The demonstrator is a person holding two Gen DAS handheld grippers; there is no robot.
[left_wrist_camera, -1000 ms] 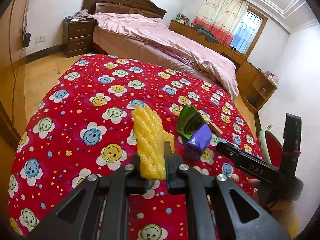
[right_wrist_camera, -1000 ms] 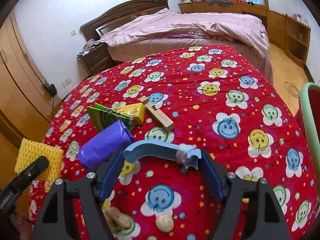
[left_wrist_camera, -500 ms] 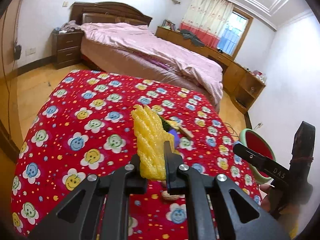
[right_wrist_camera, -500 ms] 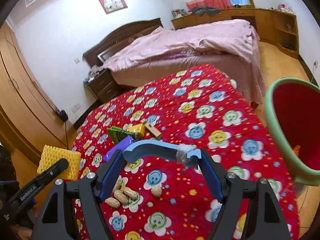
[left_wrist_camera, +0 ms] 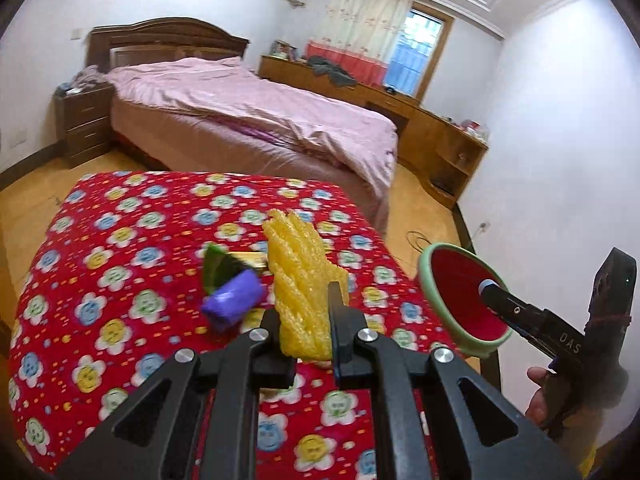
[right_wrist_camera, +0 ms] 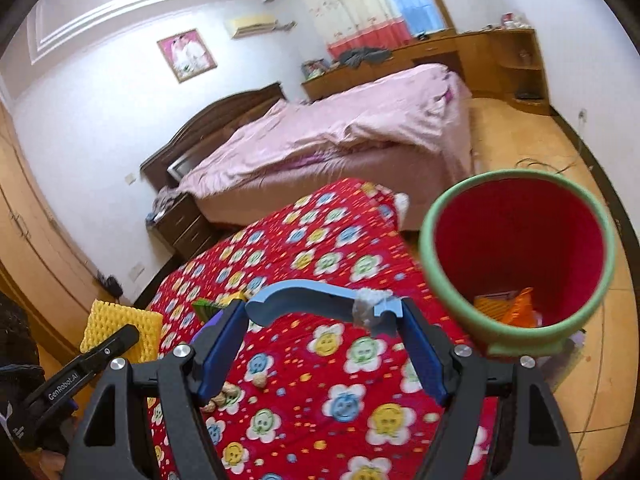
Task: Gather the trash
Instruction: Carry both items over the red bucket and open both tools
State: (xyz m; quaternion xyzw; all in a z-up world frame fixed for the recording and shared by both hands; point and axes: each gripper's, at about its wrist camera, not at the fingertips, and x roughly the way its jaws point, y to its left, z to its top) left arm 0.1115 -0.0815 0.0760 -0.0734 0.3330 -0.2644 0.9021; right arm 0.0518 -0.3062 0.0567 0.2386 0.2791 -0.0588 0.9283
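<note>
- Bedroom: a table under a red smiley-flower cloth (left_wrist_camera: pixel 120 248) in the foreground, a bed with a pink cover (left_wrist_camera: pixel 248 116) behind it, wooden cabinets along the far wall, curtained window.
- Left gripper (left_wrist_camera: pixel 304 316): fingers nearly together, clamped on a yellow foam sheet (left_wrist_camera: pixel 300 280). The sheet stands upright out of the grip and is squeezed narrow where the fingers press it. Held above the cloth, not touching it.
- From the right wrist view the same foam sheet (right_wrist_camera: pixel 120 328) shows at the left edge, off the side of the table, with one black finger of the left gripper across it.
- Right gripper (right_wrist_camera: pixel 324 340): blue fingers set wide, clamped on the two ends of a curved blue plastic piece (right_wrist_camera: pixel 320 304) that spans the gap. A small whitish wad (right_wrist_camera: pixel 366 310) sits on the piece near its right end.
- On the cloth, just left of the foam in the left wrist view: a purple wrapper (left_wrist_camera: pixel 234 298) with a green packet (left_wrist_camera: pixel 218 266) touching it behind.
- Peanuts (right_wrist_camera: pixel 228 394) lie on the cloth below the left blue finger; blurred.
- Trash bin (right_wrist_camera: pixel 440 280), red inside with a green rim, stands just beside the table's right edge; orange and yellow scraps (right_wrist_camera: pixel 512 308) lie at its bottom.
- Right gripper is above the cloth, just left of the bin's rim.
</note>
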